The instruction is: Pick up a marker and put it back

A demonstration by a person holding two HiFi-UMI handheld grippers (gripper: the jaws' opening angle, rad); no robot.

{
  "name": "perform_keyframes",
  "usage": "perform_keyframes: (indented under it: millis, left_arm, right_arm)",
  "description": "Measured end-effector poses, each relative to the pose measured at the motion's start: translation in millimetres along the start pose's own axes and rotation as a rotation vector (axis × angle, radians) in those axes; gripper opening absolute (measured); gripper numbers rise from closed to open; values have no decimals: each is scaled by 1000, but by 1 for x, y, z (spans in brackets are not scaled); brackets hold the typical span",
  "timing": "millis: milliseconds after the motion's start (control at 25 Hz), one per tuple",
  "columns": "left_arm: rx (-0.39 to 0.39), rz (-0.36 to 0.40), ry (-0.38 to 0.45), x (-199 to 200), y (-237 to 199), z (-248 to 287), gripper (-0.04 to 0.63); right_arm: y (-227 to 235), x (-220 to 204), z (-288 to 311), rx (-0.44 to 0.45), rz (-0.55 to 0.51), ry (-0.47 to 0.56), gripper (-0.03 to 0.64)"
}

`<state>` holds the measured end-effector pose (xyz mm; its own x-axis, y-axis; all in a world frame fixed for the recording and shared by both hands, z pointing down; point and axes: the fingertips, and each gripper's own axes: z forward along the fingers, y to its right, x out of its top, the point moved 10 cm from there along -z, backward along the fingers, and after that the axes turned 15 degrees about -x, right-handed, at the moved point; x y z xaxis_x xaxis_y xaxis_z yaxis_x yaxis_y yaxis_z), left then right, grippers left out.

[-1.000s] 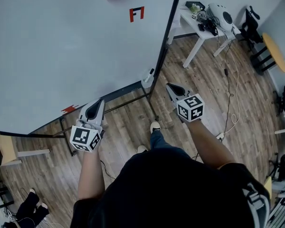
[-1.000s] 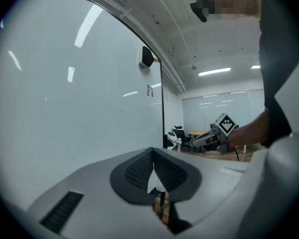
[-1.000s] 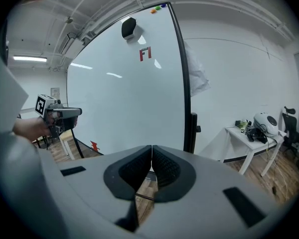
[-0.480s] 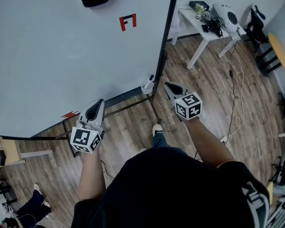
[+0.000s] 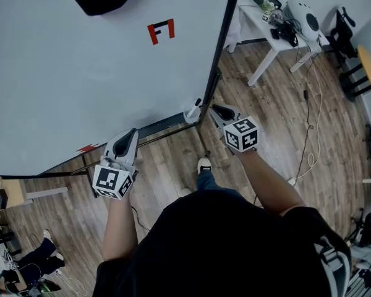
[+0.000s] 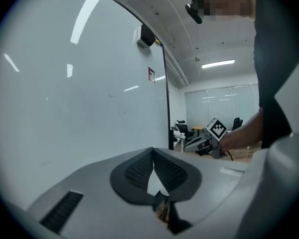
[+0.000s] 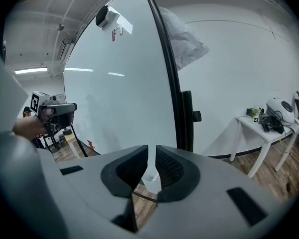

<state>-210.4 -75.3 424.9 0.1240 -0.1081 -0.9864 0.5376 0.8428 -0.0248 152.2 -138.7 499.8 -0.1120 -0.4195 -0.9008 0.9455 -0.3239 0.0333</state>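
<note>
White and small against the floorboards, a holder [image 5: 190, 114] sits at the lower right corner of the whiteboard [image 5: 80, 79], just beside the black frame post [image 5: 226, 36]. What looks like the marker [image 5: 197, 103] stands in it, dark tip up and leaning toward the post. It is too small in the head view to tell more. That corner spot keeps the pen within reach at the edge of the writing surface.

The right gripper [image 5: 214, 107] is near the holder and aimed at it, pointing somewhat downward. In the right gripper view the holder lies straight ahead, seen through the gap. Its jaws stand a narrow slot apart and have just been opening, with nothing between the pads. This is judged to be preparation for closing on the marker's shaft, so the pick-up step is only beginning. The slot probably needs to widen before it can take the barrel.

The left gripper [image 5: 132, 132] is held well apart from the holder, farther left along the board's lower edge. Its jaws are together at the tips and empty. It seems to be kept there simply to stay out of the right hand's path. The marker is not yet touched.
</note>
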Motion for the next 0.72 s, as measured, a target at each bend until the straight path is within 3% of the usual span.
perform_keyframes:
  millis: [720]
  left_arm:
    - [0, -72, -69, -29, -14, 40, 12]
  right_arm:
    - [16, -38, 78, 58, 60, -142, 78]
